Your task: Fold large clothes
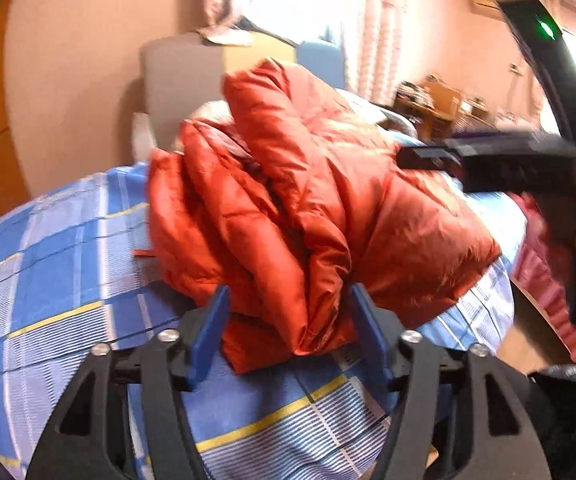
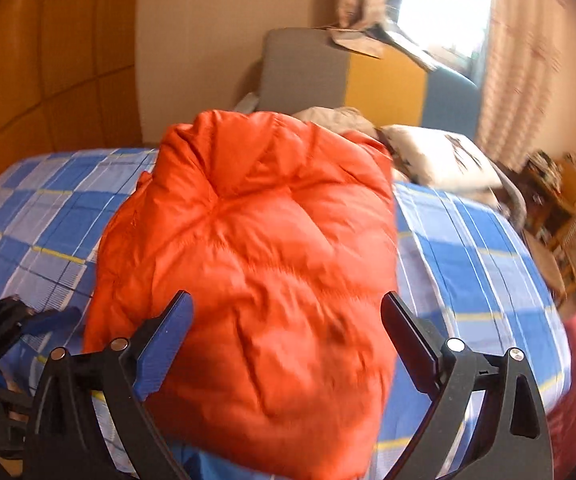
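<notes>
The orange puffer jacket [image 2: 256, 264] lies bundled, seemingly folded, on the bed [image 2: 468, 248]. Left tool [image 1: 288, 320], at six o'clock, and right tool [image 2: 288, 340] both gape, gripping nothing; perhaps only tidying remains.

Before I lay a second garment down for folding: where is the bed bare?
Bare checked sheet lies left of the orange puffer jacket, and a strip on its right below the white pillow. The middle is crowded by the jacket.
</notes>
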Demonstrator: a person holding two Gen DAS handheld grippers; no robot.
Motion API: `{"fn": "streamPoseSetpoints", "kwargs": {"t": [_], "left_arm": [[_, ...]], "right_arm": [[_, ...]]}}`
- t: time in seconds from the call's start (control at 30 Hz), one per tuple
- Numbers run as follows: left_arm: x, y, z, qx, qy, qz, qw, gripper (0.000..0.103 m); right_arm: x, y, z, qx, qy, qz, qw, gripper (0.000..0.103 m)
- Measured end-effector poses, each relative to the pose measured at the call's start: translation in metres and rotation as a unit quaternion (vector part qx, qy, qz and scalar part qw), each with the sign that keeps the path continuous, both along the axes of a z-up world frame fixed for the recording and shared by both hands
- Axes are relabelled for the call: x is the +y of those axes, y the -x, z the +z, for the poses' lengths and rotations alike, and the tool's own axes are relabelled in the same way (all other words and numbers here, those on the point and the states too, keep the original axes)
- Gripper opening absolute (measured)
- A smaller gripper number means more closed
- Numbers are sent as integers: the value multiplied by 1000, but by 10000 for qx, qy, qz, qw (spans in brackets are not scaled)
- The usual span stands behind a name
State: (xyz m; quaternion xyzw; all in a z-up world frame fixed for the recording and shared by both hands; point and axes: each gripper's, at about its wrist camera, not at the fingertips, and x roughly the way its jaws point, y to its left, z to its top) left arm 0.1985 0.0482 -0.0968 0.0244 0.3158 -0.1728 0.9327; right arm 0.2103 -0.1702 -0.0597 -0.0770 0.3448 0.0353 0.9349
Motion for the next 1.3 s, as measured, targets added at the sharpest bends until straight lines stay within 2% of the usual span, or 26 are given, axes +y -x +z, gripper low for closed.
{"fn": "streamPoseSetpoints", "kwargs": {"t": [0.07,0.13,0.23,0.43,0.5,0.63,0.73,0.77,0.93,0.97,1.03,1.07,1.1,1.13,1.17,1.2,1.23,1.27,1.3], "left_arm": [[4,9,5,-89,52,294,9995,78],[6,14,11,-132,100,522,9985,83],[7,25,20,-197,138,899,9957,96],[4,41,27,-328,182,1161,9925,101],[8,39,29,-295,327,1122,9927,101],[20,13,28,-73,544,1046,9930,101],[27,-14,22,209,792,897,9926,101],[29,-24,19,266,833,845,9926,101],[36,-75,-2,771,1080,596,9894,101],[39,-84,-10,927,1241,474,9868,101],[42,-97,-21,1102,1482,312,9823,101],[44,-102,-25,1164,1598,231,9800,99],[44,-105,-29,1173,1771,69,9772,84],[42,-107,-32,1122,1834,-132,9765,75],[41,-108,-33,1065,1866,-275,9763,59],[40,-108,-31,987,1942,-405,9752,46],[40,-108,-29,907,1993,-476,9746,40],[41,-107,-22,750,2044,-547,9745,33],[42,-106,-17,639,2077,-594,9743,29]], "right_arm": [[-4,14,-1,-69,-105,-213,9997,100],[-7,26,-2,-104,-285,-333,9990,100],[-7,45,-6,-97,-415,-520,9977,100],[-14,75,-11,-95,-523,-649,9965,100],[-27,73,-10,36,-888,-558,9945,100],[-65,44,-19,545,-1712,-527,9823,100],[-96,10,-39,894,-2651,-501,9588,100],[-101,1,-44,962,-2830,-489,9530,100],[-116,-46,-65,1200,-3278,-480,9359,100],[-115,-57,-71,1337,-3420,-316,9296,100],[-113,-71,-77,1453,-3491,-154,9256,100],[-107,-80,-81,1546,-3513,19,9234,100],[-105,-85,-84,1606,-3524,70,9219,100],[-103,-88,-85,1641,-3551,127,9202,96],[-97,-92,-84,1652,-3497,279,9218,77],[-92,-92,-79,1568,-3368,397,9276,66],[-88,-93,-72,1442,-3270,499,9326,47],[-85,-94,-66,1361,-3250,574,9341,38],[-78,-94,-55,1240,-3155,712,9381,35]]}}
